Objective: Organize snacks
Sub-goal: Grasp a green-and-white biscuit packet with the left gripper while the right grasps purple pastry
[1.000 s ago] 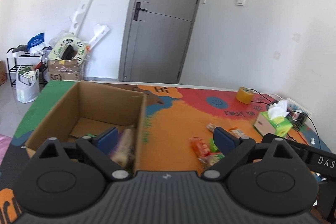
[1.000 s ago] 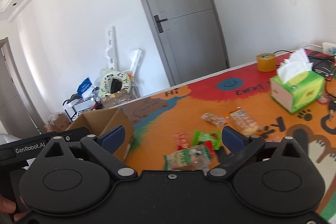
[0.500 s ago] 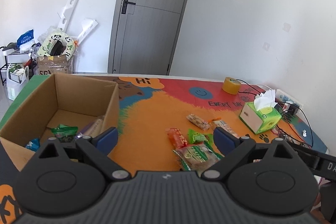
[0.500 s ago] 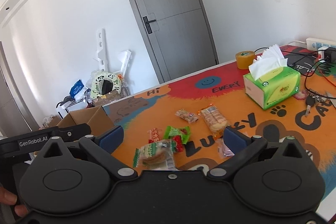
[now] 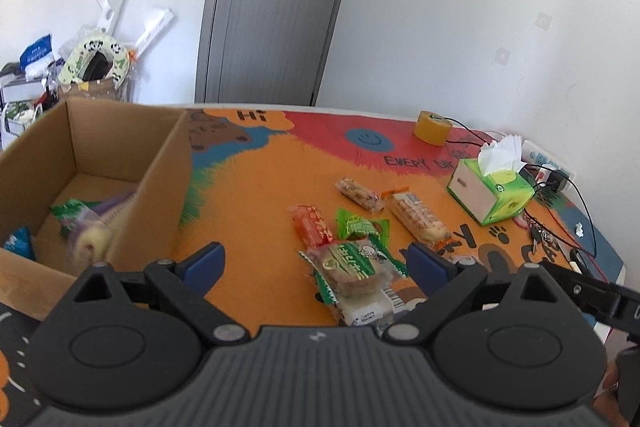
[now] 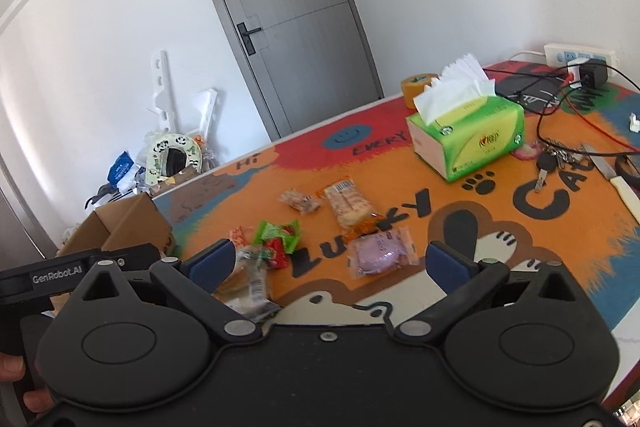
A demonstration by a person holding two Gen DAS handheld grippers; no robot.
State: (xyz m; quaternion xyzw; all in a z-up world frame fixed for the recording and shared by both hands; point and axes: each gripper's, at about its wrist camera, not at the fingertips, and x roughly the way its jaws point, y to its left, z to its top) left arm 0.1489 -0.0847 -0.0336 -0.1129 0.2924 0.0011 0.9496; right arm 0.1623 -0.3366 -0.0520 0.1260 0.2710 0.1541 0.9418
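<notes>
Your left claw [image 5: 316, 263] and right claw [image 6: 328, 261] are both spread wide and hold nothing. A few snacks already lie inside the cardboard box [image 5: 160, 163]; most of the job is left. To the right of the box, on the surface [image 5: 256, 187], wait a sandwich pack [image 5: 348, 271], a green packet [image 5: 360, 227], an orange packet [image 5: 312, 225], two cracker bars and a purple cake [image 6: 380, 253]. The tissue box [image 5: 492, 191] sits farther right.
</notes>
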